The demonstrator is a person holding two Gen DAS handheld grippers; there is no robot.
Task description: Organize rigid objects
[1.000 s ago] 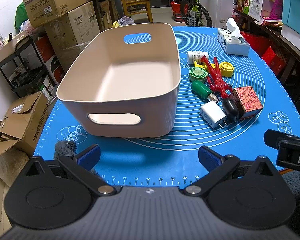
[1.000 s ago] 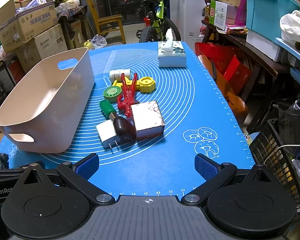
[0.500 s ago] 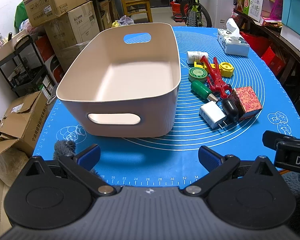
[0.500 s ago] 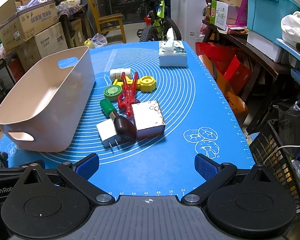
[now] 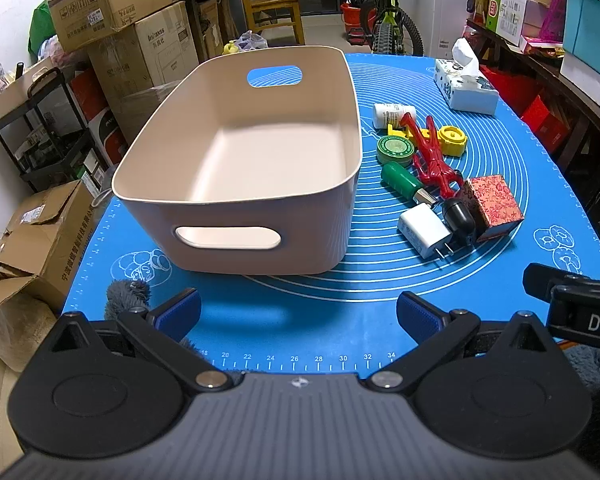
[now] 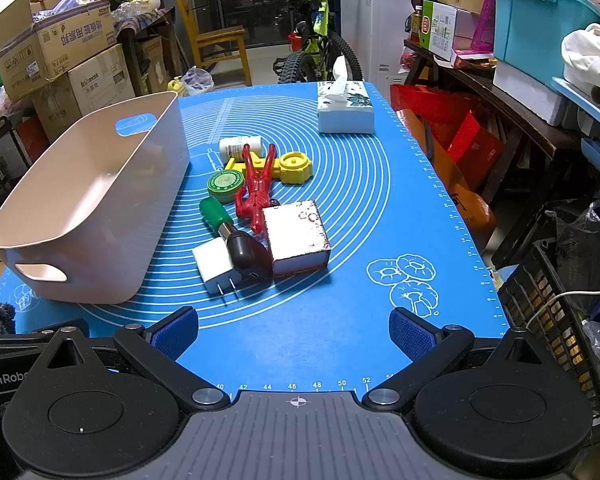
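Left wrist view low at the bench's near edge, facing the beige bin [image 5: 236, 168], right wrist view beside it, facing the small-object cluster, both sharing bin, blue mat [image 6: 380, 208], tissue box [image 6: 345, 114].

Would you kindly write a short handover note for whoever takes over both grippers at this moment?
Left gripper: open, empty, near the mat's front edge, facing the beige plastic bin.
Right gripper: open, empty, facing the clutter.
Bin: nothing inside.
Right of the bin on the blue silicone mat: white wall charger, dark brown rounded piece, red patterned square box, green-handled tool, red figurine, round green tin, yellow plastic piece, white bottle.
Done: nothing.
Left: everything.
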